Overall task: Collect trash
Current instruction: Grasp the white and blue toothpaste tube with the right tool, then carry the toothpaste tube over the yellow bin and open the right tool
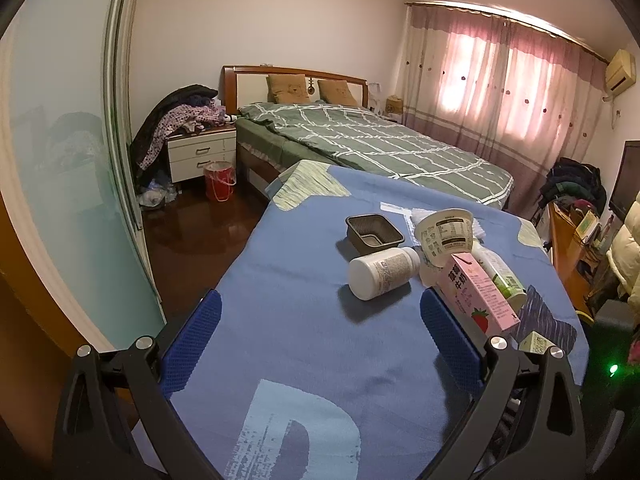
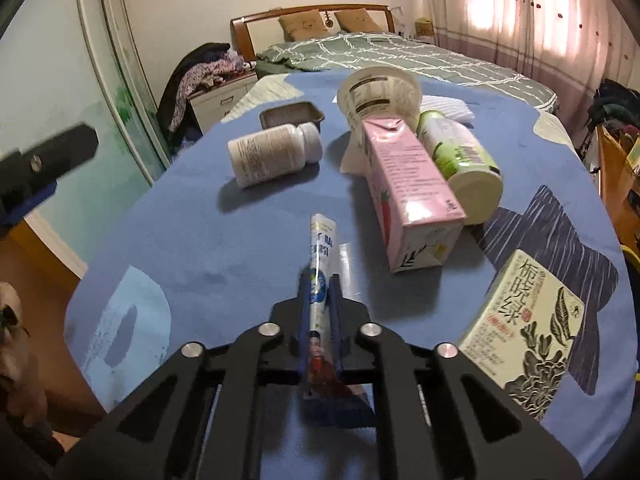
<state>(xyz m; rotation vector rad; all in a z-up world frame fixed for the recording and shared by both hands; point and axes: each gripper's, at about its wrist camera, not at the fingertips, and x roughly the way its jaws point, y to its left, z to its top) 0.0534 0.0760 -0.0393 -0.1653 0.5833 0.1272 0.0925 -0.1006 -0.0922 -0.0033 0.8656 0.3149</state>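
Trash lies on a blue cloth-covered table [image 1: 304,332]. My left gripper [image 1: 320,320] is open and empty, just short of a white pill bottle [image 1: 382,272] lying on its side. My right gripper [image 2: 319,280] is shut on a flat white-and-blue wrapper [image 2: 320,256], held on edge above the table. Ahead of it lie the pill bottle [image 2: 272,154], a pink strawberry milk carton [image 2: 412,196], a green-labelled bottle [image 2: 460,160], an overturned white cup [image 2: 378,96] and a dark plastic tray [image 2: 290,116]. A green tea box [image 2: 524,328] lies at the right.
A red bucket [image 1: 219,180] stands on the floor beside a white nightstand [image 1: 202,152]. A bed [image 1: 380,144] with a green cover lies beyond the table. A glass sliding door [image 1: 60,160] is on the left. My left gripper's finger [image 2: 48,156] shows at the right wrist view's left edge.
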